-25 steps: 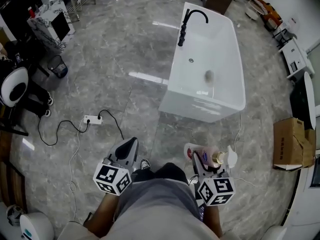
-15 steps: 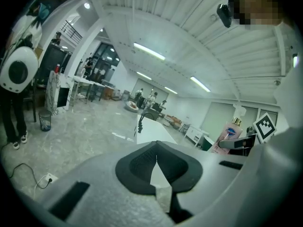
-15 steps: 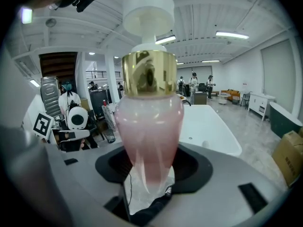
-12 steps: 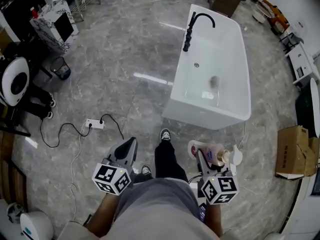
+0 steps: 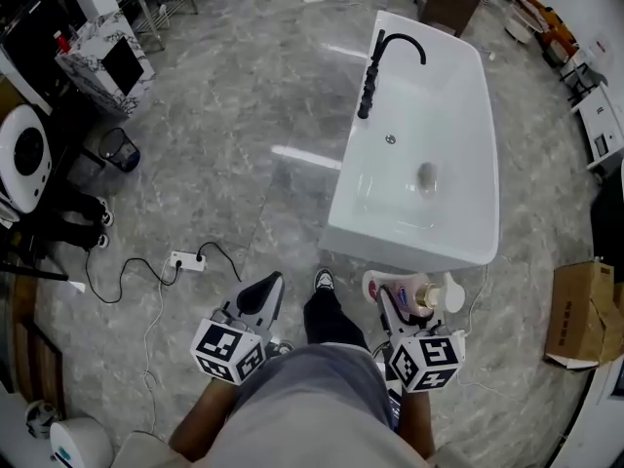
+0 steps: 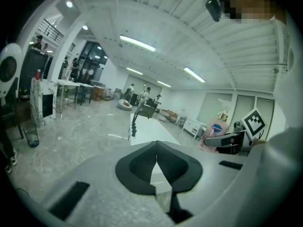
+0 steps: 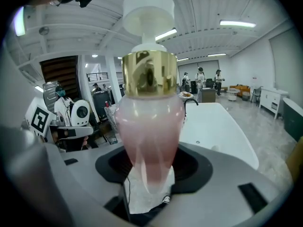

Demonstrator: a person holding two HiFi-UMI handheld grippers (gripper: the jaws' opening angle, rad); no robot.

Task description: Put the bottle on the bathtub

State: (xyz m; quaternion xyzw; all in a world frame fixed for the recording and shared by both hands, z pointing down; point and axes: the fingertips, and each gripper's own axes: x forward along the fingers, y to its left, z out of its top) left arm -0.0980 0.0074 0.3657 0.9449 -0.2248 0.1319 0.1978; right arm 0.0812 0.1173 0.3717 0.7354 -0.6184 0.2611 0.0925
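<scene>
Right gripper [image 5: 398, 305] [image 7: 149, 174] first: its jaws are clamped on the lower body of a translucent pink pump bottle with a gold collar and a white pump head [image 7: 149, 122]. The bottle fills the middle of the right gripper view. From the head view the bottle [image 5: 409, 291] lies tipped forward in the grip, low in the frame at about 5 o'clock, over the grey marble floor [image 5: 244, 115] and not on the tub. The left gripper [image 5: 265, 292] [image 6: 157, 167] sits at about 7 o'clock with its dark pads drawn together at the tips and nothing between them.

Moving outward, the white freestanding bathtub [image 5: 409, 247] [image 7: 222, 126] stands at 12 to 1 o'clock from the bottle, its near rim just ahead of the pump head. A black curved faucet [image 5: 375, 66] rises at the tub's far left edge. The person's dark shoe [image 5: 324, 280] shows between the two grippers. At 9 o'clock, a white power strip with a black cable [image 5: 183, 260] lies on the floor, and at 3 o'clock there is a brown cardboard box [image 5: 583, 310].
</scene>
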